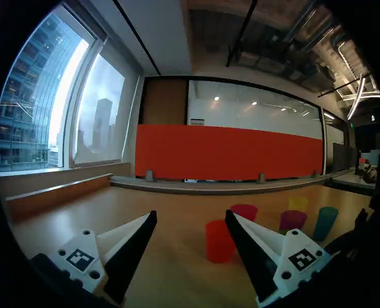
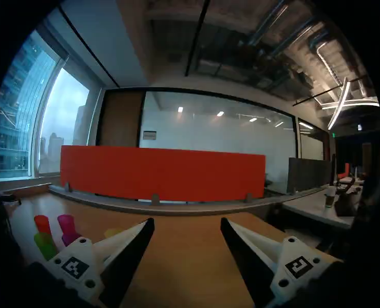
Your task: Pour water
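Several coloured plastic cups stand on the wooden table [image 1: 164,205]. In the left gripper view an orange cup [image 1: 220,241] is nearest, just left of the right finger. Behind it are a crimson cup [image 1: 244,210], a purple cup [image 1: 292,220], a yellow cup [image 1: 298,204] and a teal cup [image 1: 326,222]. My left gripper [image 1: 190,213] is open and holds nothing. In the right gripper view the cups are far left: a red cup [image 2: 42,224], a magenta cup [image 2: 67,224] and a green cup [image 2: 46,245]. My right gripper [image 2: 186,220] is open above bare table and holds nothing.
An orange partition [image 1: 231,151] runs along the table's far edge. Large windows [image 1: 41,118] and a wooden ledge line the left side. More desks with dark objects [image 2: 339,200] stand at the right. Bare table top [image 2: 190,267] lies ahead of the right gripper.
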Tool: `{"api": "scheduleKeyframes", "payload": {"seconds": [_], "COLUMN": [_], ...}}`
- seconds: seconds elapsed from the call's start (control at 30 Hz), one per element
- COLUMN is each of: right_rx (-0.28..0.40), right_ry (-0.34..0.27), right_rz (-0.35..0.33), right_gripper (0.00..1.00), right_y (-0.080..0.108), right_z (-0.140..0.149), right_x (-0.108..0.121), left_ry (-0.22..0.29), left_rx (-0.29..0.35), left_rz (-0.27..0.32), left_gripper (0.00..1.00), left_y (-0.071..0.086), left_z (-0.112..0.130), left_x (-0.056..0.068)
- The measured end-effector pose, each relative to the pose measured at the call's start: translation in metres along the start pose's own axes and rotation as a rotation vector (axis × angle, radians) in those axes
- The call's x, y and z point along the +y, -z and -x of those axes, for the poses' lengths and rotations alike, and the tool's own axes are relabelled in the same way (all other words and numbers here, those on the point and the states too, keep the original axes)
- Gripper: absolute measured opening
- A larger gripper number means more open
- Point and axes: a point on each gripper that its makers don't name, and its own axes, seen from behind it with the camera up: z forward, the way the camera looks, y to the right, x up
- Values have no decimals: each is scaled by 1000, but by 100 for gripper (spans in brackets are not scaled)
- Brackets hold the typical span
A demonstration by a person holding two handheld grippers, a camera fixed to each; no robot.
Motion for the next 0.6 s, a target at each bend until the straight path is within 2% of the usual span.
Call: {"api": "scheduleKeyframes", "payload": {"seconds": [0.3,0.6], "right_rx": [3,-6], "right_ry": [11,17], "right_rz": [-5,-7], "right_gripper": [100,100], "right_y": [1,1], "right_z": [-5,-2], "right_x": [-3,-5], "left_ry": [-12,-49], "left_rx": [-13,-28], "left_rz": [3,3], "left_gripper": [99,99], "left_y": [-1,-4], "left_z": [6,12], "left_x": [0,2]}}
